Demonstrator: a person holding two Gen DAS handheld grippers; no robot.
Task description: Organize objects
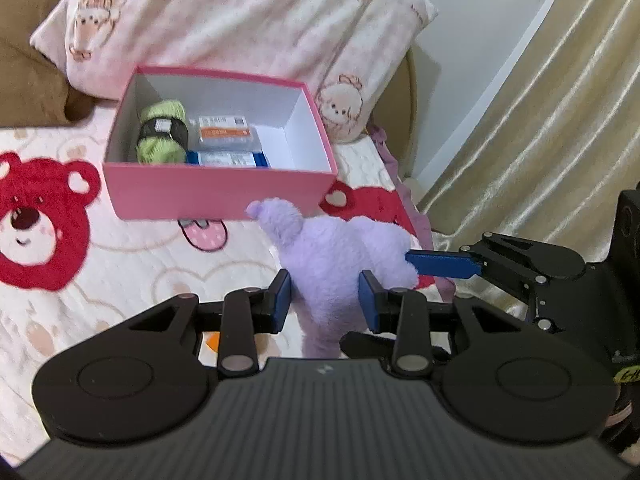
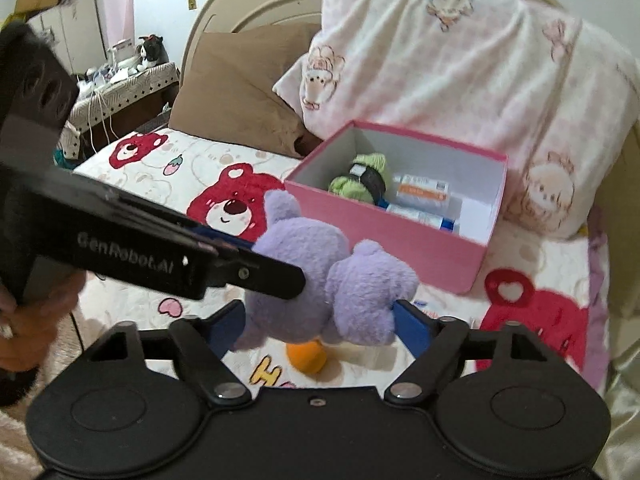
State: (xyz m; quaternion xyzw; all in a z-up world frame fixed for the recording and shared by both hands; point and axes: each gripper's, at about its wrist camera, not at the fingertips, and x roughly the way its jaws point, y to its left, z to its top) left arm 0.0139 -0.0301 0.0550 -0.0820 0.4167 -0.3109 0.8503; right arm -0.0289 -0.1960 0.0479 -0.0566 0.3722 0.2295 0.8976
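We see the purple plush toy (image 1: 340, 256) low in the middle, up off the bed, its long body pointing toward the pink box (image 1: 216, 190) above it; our left gripper (image 1: 324, 300) pinches its narrow part; our right gripper (image 2: 316, 326) hugs its fat part; yarn (image 1: 162, 132) and packets (image 1: 224, 134) sit inside the box; an orange ball (image 2: 307, 356) lies under the toy; a pillow (image 1: 248, 16) sits behind the box.

Both wrist views close, angled down, sharing pink box (image 1: 216, 196).

The left gripper (image 1: 325, 300) clamps a fluffy lilac plush toy (image 1: 340, 256) before an open pink cardboard box (image 1: 216, 196).
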